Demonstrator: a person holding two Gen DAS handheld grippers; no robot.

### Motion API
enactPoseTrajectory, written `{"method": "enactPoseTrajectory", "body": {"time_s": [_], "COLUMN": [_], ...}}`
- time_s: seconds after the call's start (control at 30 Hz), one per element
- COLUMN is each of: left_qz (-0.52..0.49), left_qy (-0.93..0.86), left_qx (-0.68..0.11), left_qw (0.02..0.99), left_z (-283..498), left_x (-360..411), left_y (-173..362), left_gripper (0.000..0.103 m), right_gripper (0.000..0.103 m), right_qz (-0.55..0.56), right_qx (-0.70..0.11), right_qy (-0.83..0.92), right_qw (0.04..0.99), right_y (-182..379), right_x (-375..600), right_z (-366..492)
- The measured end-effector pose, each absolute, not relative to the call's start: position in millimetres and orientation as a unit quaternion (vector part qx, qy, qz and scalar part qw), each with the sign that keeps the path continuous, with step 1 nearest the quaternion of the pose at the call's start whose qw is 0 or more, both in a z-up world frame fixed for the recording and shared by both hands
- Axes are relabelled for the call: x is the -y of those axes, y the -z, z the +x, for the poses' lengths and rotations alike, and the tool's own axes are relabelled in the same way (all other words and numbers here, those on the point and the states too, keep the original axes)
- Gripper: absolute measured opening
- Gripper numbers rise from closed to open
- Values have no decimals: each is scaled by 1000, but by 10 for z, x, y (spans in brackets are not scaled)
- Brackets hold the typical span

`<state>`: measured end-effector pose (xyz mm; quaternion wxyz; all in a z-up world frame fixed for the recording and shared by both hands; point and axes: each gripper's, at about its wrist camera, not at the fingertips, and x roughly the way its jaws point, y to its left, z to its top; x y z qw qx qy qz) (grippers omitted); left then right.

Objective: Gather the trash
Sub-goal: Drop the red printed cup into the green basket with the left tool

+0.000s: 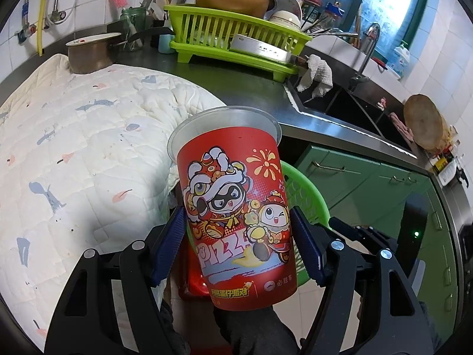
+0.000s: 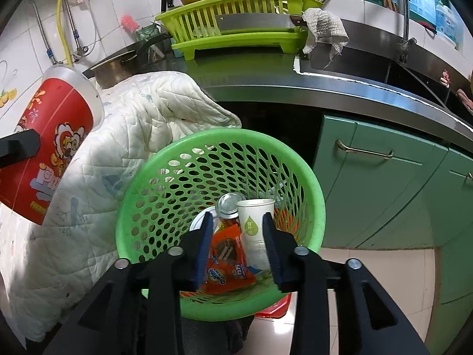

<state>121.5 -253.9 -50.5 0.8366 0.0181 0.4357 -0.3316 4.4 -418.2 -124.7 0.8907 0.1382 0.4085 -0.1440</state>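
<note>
My left gripper point(image 1: 236, 211) is shut on a tall red paper cup point(image 1: 230, 195) printed with cartoon lion dancers; its blue pads press both sides. The same cup point(image 2: 50, 148) shows at the left edge of the right wrist view, above a quilted cloth. My right gripper point(image 2: 238, 216) hangs open over a green mesh basket point(image 2: 313, 201). Inside the basket lie an orange snack wrapper point(image 2: 227, 254), a white paper cup point(image 2: 254, 222) and a jar with a metal lid point(image 2: 229, 204). The wrapper appears between the fingers but lies loose below them.
A white quilted cloth point(image 1: 74, 148) drapes over the counter's left part. Behind stand a pot point(image 1: 88, 56), a lime dish rack point(image 1: 236, 38) and a steel sink point(image 2: 369, 62). Green cabinets point(image 2: 384, 183) sit under the counter edge. The basket point(image 1: 310, 195) stands on a tiled floor.
</note>
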Motion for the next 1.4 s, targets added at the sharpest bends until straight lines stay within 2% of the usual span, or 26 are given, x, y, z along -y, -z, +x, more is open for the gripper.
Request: {"method": "enactPoseTrajectory", "body": {"time_s": [0.17,0.4,0.47,0.67,0.93,1.4], "left_qz": [21,16,16,14,15,7], "left_qy": [333,335,336,338,343,343], "left_qx": [-437,-438,-437,-442,-451,-461], "left_qw": [835,834,834,831,824,818], "left_z": [1219,1256,1261,1315,1343,1354], "left_x": [2554,2576,2596,2660,2772,2801], "left_y": [529,553,558,599,669,730], "left_gripper": [70,70,70,70,70,70], "right_gripper": [54,63,71,78,84,85], "right_qz": [136,133,128,127,111,119], "right_qx": [-401,-392,-387,-378,-371,-364], "right_qy": [149,152,156,155,161,167], "right_qw": [894,898,900,904,908,909], "right_y": [1185,1098,1057,975,908,864], "right_x": [4146,4106,4087,4044,3947,3966], "right_z": [7,-75,-111,-210,-338,-471]}}
